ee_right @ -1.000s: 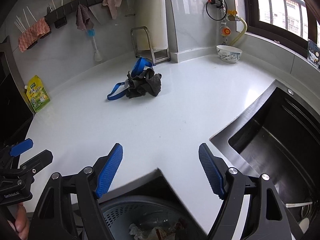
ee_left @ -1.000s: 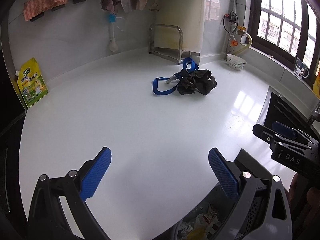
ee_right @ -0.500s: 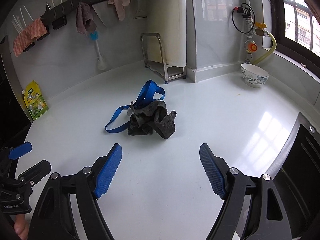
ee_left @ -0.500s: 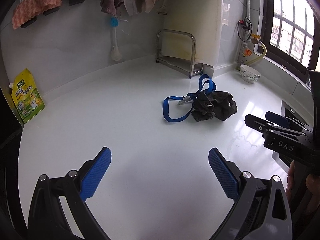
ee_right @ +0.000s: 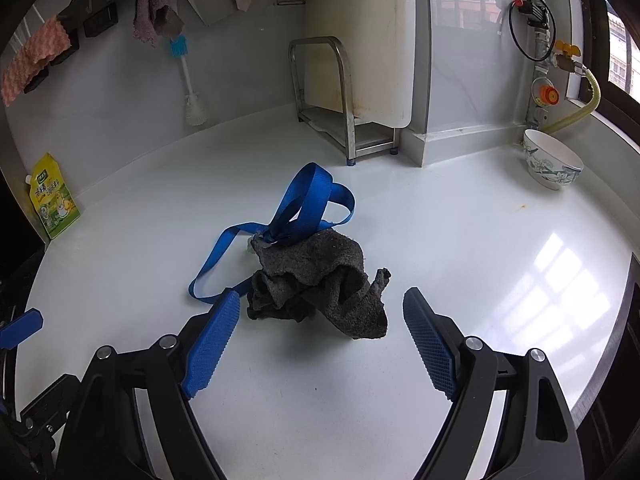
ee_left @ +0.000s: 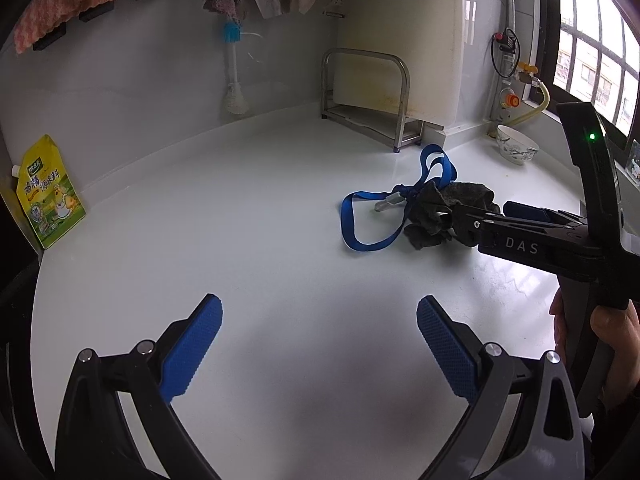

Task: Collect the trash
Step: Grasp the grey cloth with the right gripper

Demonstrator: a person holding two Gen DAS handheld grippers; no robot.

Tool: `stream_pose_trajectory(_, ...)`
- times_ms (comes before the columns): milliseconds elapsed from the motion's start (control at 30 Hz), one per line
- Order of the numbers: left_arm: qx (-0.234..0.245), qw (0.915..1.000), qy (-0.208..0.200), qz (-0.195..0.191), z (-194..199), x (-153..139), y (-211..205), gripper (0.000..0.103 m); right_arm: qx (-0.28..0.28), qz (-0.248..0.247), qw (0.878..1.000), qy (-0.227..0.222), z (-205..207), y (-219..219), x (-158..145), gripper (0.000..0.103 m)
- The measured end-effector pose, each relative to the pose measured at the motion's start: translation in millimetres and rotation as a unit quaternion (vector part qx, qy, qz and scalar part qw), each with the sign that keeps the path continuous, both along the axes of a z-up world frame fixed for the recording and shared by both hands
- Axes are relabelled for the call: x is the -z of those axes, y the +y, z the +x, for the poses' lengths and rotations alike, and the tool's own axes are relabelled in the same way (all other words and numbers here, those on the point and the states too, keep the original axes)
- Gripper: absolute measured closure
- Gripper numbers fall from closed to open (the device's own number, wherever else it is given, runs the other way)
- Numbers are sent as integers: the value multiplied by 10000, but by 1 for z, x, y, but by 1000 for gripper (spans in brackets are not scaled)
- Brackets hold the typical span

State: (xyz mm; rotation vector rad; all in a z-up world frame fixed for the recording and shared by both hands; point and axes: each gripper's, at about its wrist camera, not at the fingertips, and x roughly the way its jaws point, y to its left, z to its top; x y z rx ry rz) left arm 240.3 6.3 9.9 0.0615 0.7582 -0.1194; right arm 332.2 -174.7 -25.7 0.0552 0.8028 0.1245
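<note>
A crumpled dark grey rag (ee_right: 320, 280) lies on the white counter (ee_right: 460, 232), tangled with a blue strap (ee_right: 308, 204) that has a metal clip (ee_left: 386, 204). My right gripper (ee_right: 320, 300) is low over the counter with its jaws opening. The rag's near edge lies between the blue fingertips, and neither pad touches it. In the left wrist view the rag (ee_left: 432, 216) and strap (ee_left: 360, 236) sit partly behind the right gripper's fingers (ee_left: 528, 213). My left gripper (ee_left: 319, 305) stands open over bare counter, well short of the rag, with nothing between its pads.
A yellow pouch (ee_left: 50, 196) leans at the far left wall. A metal rack (ee_right: 332, 100) with a white board stands behind the rag. At the back right is a patterned bowl (ee_right: 552, 164). The sink edge (ee_right: 630, 320) runs along the right. A hand (ee_left: 600, 332) holds the right gripper.
Both grippers moved forward over the counter and the bin below its edge left view. The right gripper came up to the rag, which now lies at its fingertips.
</note>
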Motion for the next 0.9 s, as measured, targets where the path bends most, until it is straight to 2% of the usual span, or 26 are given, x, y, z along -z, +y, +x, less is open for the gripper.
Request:
stream_pose_trajectory(200, -26, 10000, 14, 14, 5, 2, 4, 7, 75, -301, 9994, 176, 22, 11, 14, 23)
stream_pose_trajectory(400, -30, 9999, -12, 100, 6, 5, 3, 7, 110, -100, 9997, 181, 33, 10, 22, 24)
stream_pose_trajectory(433, -23, 9999, -21, 114, 6, 4, 2, 7, 106, -81, 9998, 163, 33, 10, 22, 27)
stream_pose_trajectory(467, -16, 9999, -35, 134, 7, 4, 2, 7, 61, -7, 9999, 152, 33, 9, 22, 39)
stream_pose_trajectory(567, -9, 9998, -85, 174, 9, 4, -1, 7, -5, 156, 9997, 176, 29, 7, 19, 56)
stream_pose_trajectory(667, 5, 9999, -81, 123, 13, 3, -4, 7, -95, 350, 9991, 198, 19, 4, 19, 63)
stream_pose_trajectory(900, 83, 9999, -44, 73, 19, 4, -16, 7, -374, 566, 9976, 166, -27, -4, 17, 73)
